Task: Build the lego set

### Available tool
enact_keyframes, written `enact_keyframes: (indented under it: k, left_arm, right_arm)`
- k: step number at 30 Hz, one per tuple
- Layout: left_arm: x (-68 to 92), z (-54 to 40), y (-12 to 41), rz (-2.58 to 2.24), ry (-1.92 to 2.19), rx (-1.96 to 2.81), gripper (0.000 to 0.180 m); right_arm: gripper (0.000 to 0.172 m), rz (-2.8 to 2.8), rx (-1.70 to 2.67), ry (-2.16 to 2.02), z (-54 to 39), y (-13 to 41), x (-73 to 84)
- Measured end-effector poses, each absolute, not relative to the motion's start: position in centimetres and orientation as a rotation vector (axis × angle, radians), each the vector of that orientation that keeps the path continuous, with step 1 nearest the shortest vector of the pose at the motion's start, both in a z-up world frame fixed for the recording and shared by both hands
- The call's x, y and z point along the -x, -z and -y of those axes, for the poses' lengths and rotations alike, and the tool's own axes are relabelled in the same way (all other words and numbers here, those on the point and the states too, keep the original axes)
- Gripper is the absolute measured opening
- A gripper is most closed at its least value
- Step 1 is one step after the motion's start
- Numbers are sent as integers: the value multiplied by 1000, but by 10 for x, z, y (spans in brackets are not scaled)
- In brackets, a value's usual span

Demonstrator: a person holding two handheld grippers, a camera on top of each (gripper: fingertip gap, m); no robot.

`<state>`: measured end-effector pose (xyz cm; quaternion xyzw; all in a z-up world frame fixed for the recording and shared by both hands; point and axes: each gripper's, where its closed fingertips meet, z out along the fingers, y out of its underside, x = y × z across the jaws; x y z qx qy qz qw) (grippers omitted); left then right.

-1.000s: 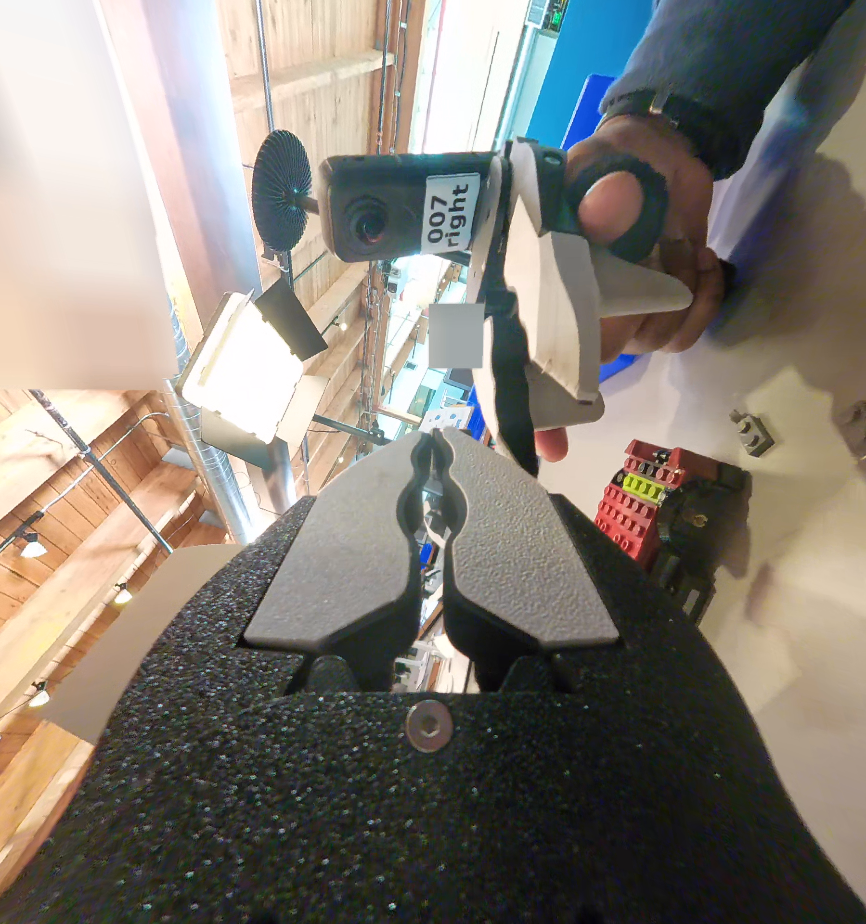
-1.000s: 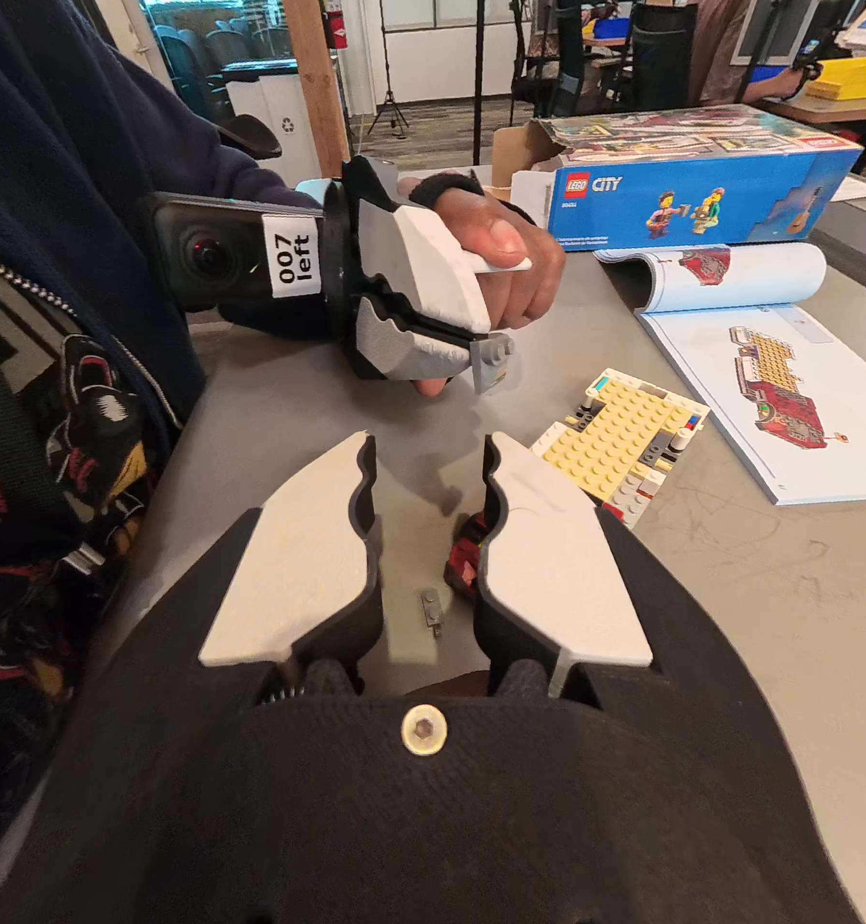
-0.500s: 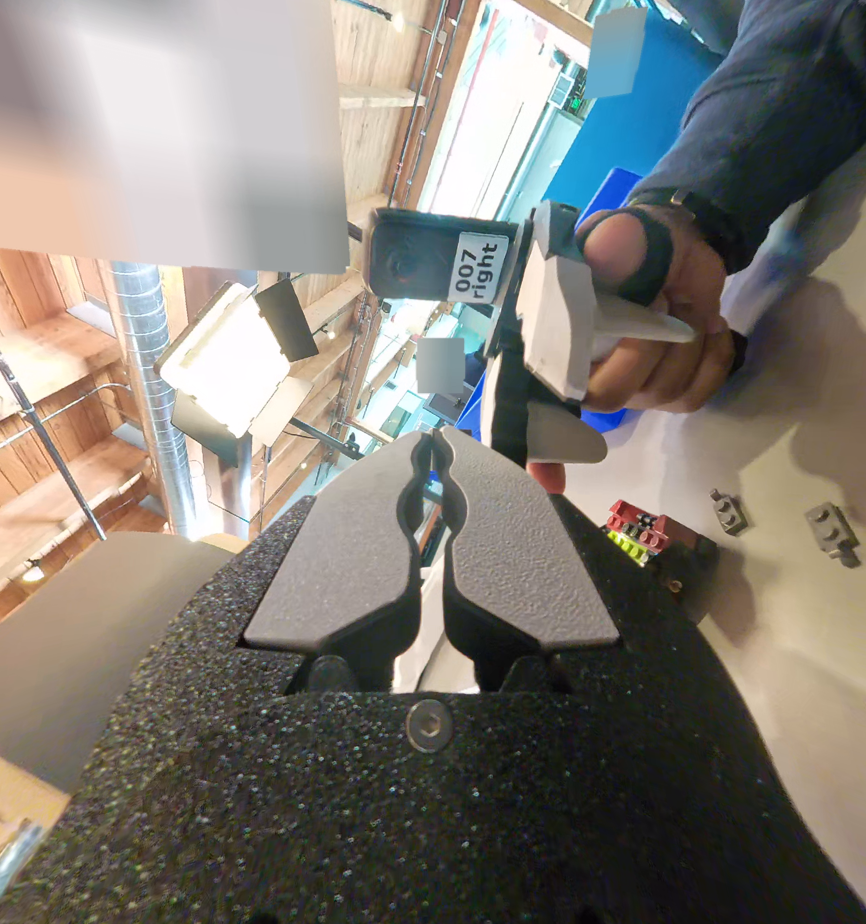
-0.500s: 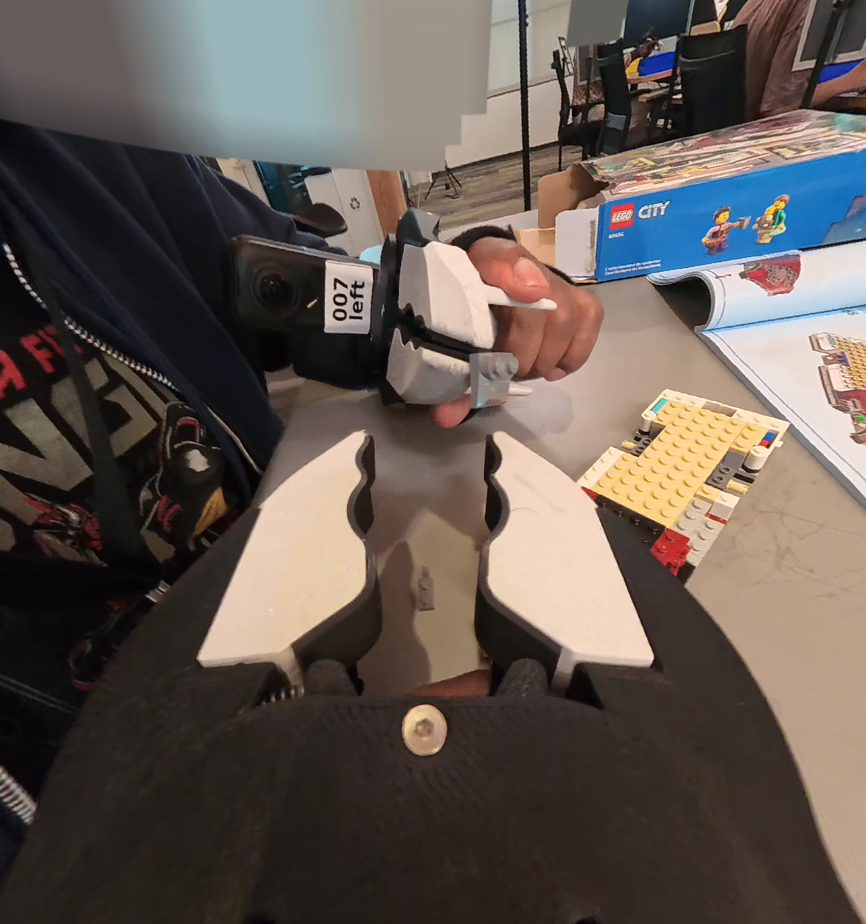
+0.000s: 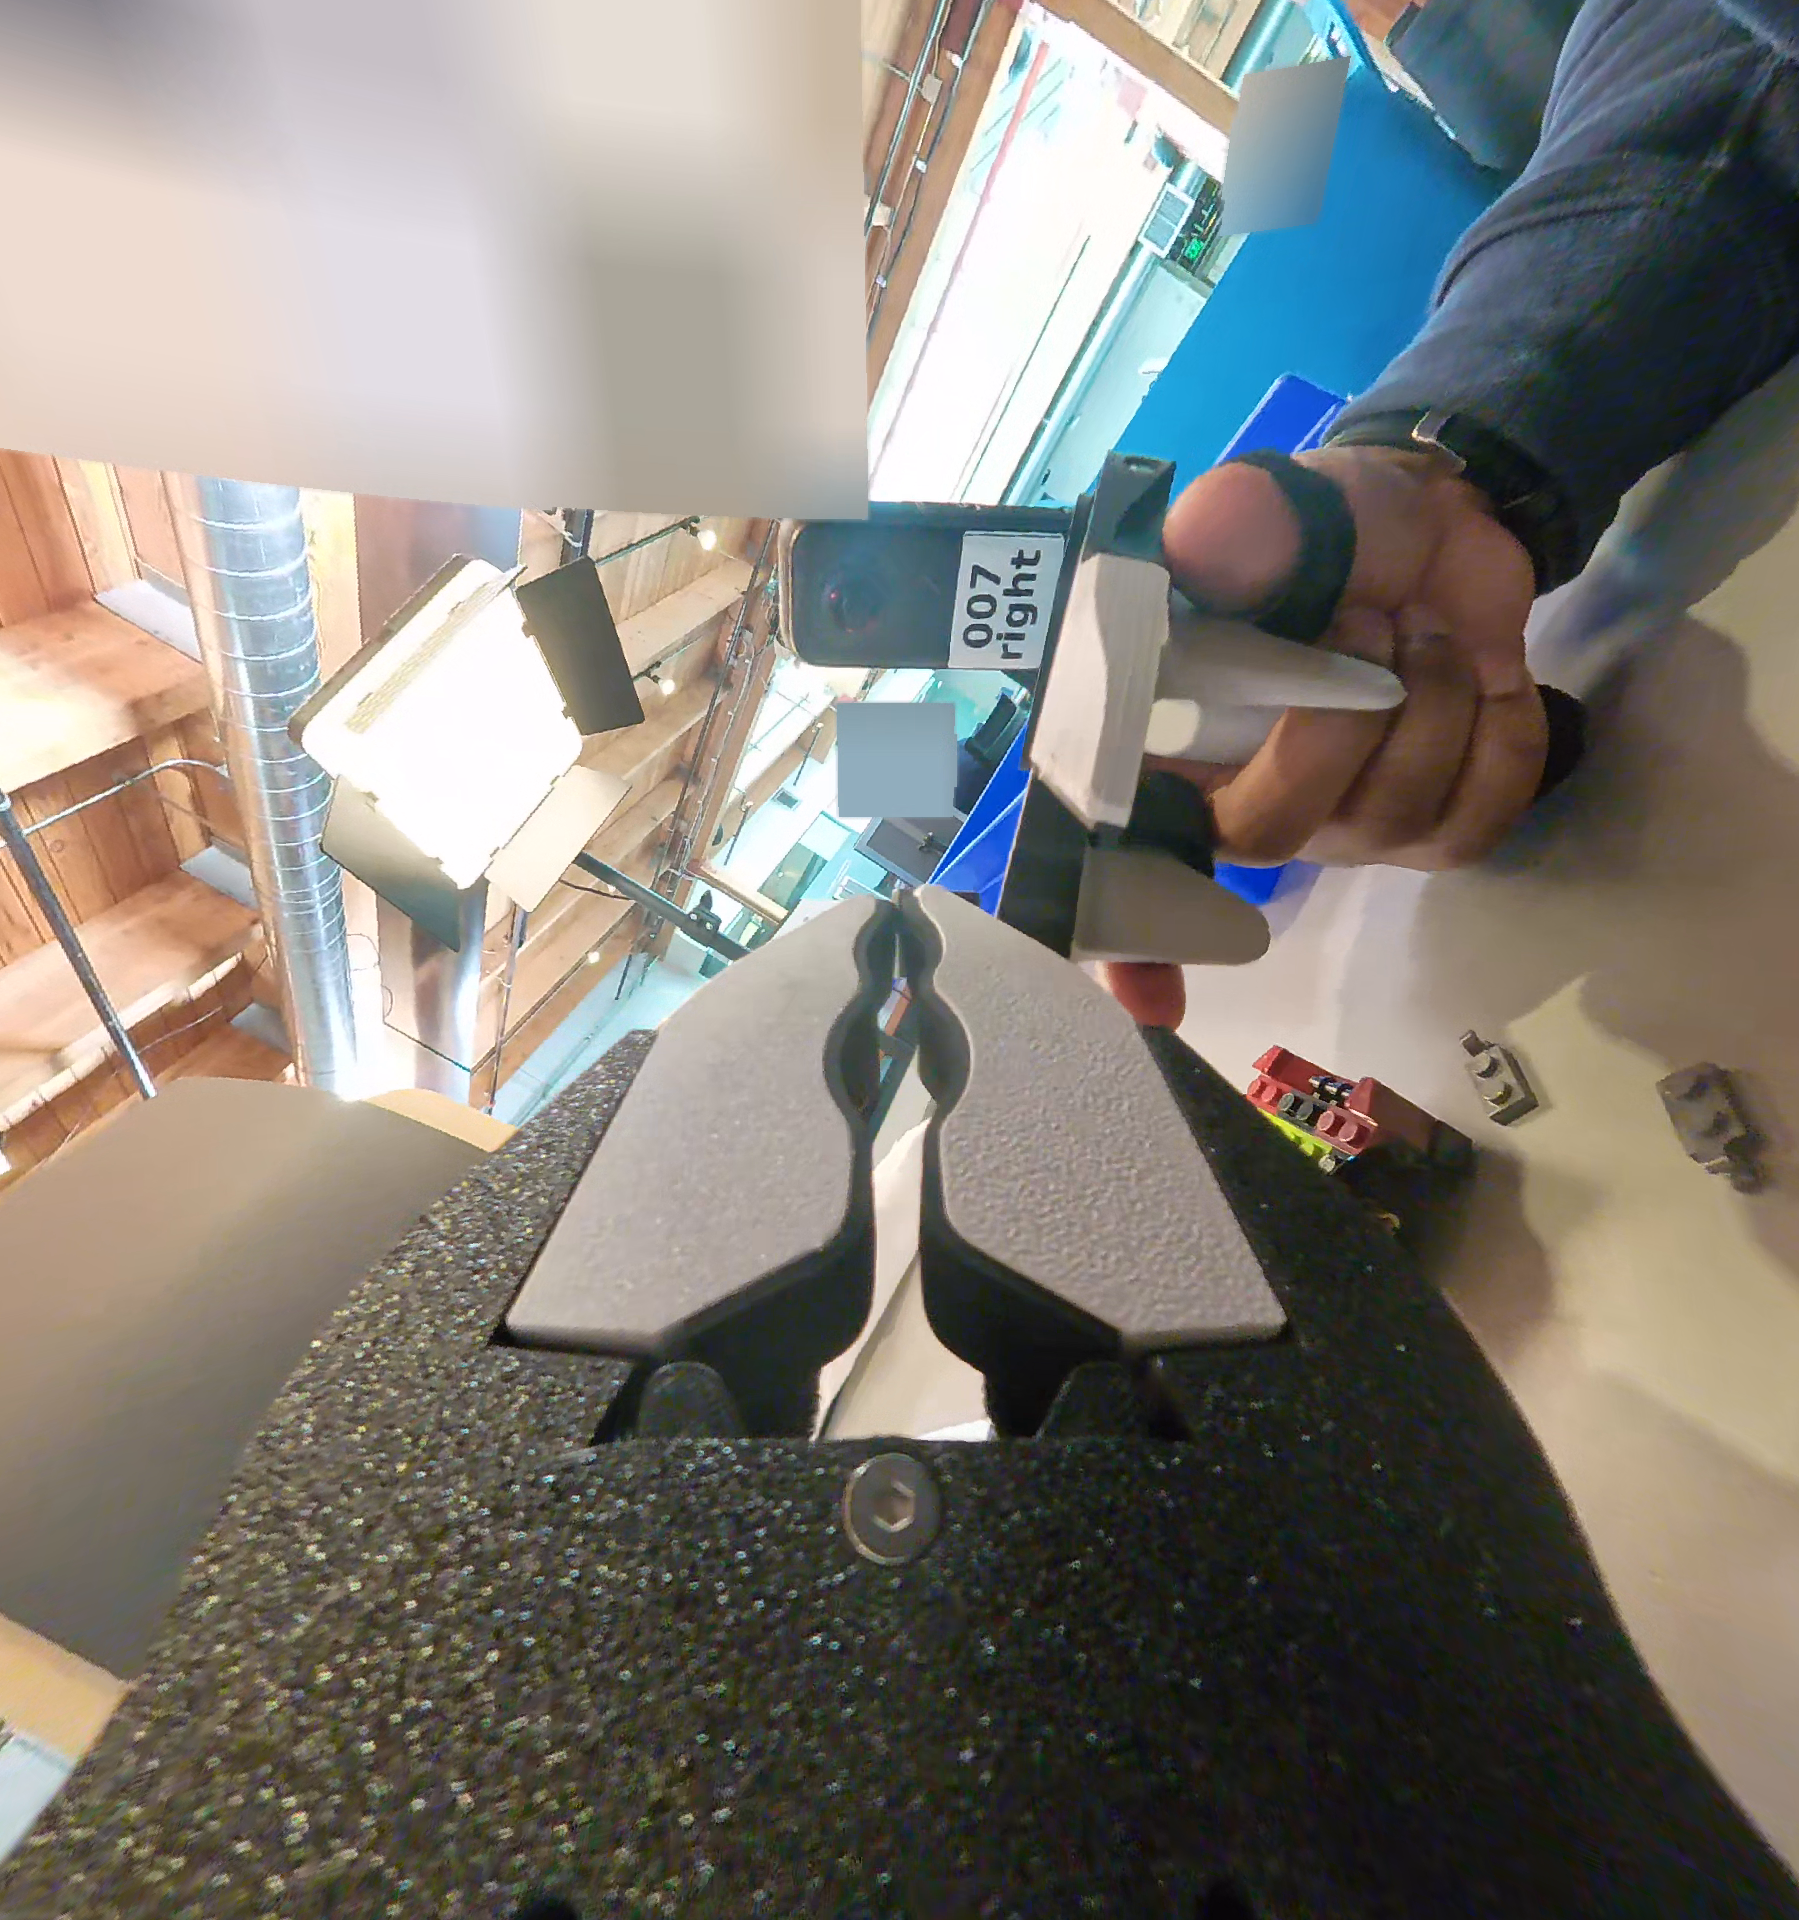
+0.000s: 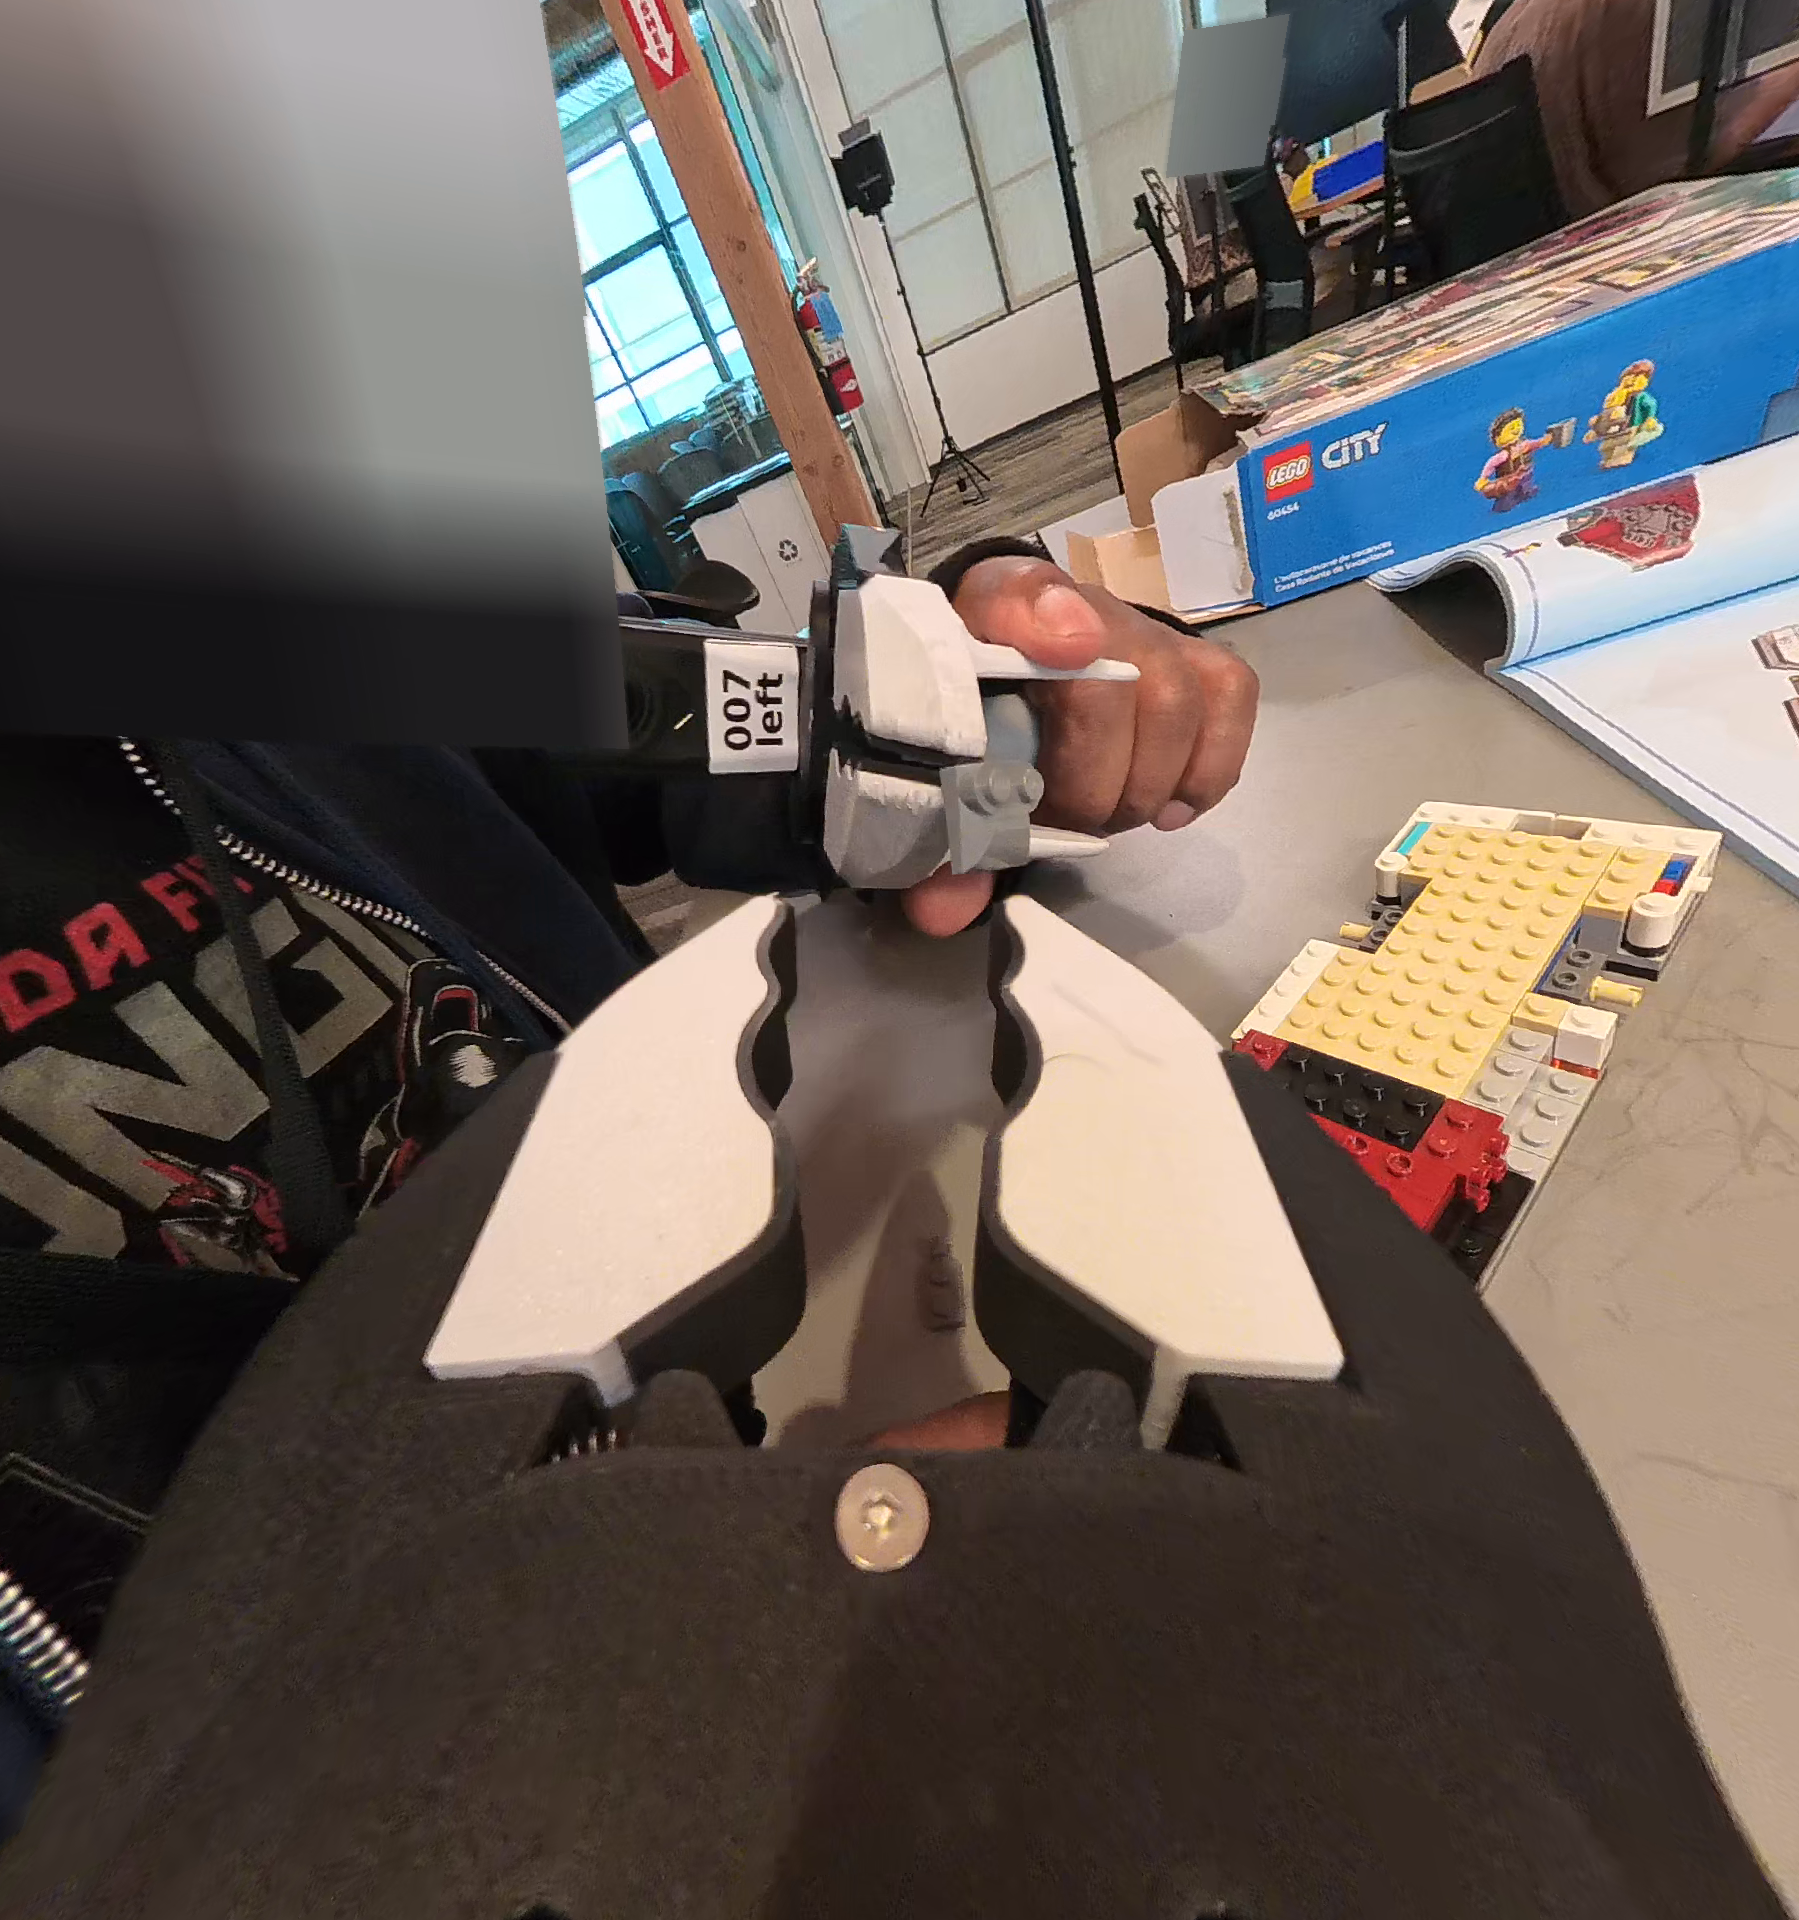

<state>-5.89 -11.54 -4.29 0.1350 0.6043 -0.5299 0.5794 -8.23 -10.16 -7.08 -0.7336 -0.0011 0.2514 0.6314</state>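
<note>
Left gripper (image 6: 942, 790) is held up off the table (image 6: 1653, 1351) in a hand (image 6: 1113, 717), fingers pressed together on a small grey brick (image 6: 988, 821). The brick sticks out past the tips, studs showing. In the left wrist view the same gripper (image 5: 900, 904) shows its tips closed with only a sliver of the piece visible between them.

Right gripper (image 6: 890, 914) points at the left one, fingers spread, nothing between the pads. The table surface shows through the gap. Its tips sit just below the left gripper and the grey brick, near but not touching. In the left wrist view the right gripper (image 5: 1165, 831) is held in the other hand (image 5: 1394, 686), above the table, fingers apart.

On the table to the right of both grippers: a partly built model (image 6: 1456, 1008) with a tan studded top, white and grey edge pieces, and red and black parts at its near end. Behind it lies an open instruction booklet (image 6: 1705, 665), and further back a blue box (image 6: 1549, 416).

The left wrist view shows two loose grey pieces (image 5: 1497, 1075) (image 5: 1710, 1122) lying on the table, well apart from the grippers, and a red and black build (image 5: 1331, 1112) with a yellow-green part just beside the left gripper's body. A small grey piece (image 6: 942, 1288) lies on the table between the right fingers, low in the gap, blurred.
</note>
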Motion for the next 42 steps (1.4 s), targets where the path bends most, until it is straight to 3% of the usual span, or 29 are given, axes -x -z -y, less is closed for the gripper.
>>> enact_keyframes:
  k: [23, 27, 37, 42]
  left_arm:
    - [92, 133, 46, -1435, 1386, -451, 1]
    - [94, 133, 48, -1458, 1416, -456, 1]
    - [68, 123, 65, -1557, 1304, -382, 4]
    - [49, 113, 82, -1667, 1220, -331, 12]
  right_arm:
    - [33, 44, 1613, -744, 111, 65, 93]
    - [18, 78, 1608, -764, 113, 64, 99]
    - [16, -76, 1763, -512, 106, 80, 69]
    - [16, -217, 2074, -100, 113, 120, 32]
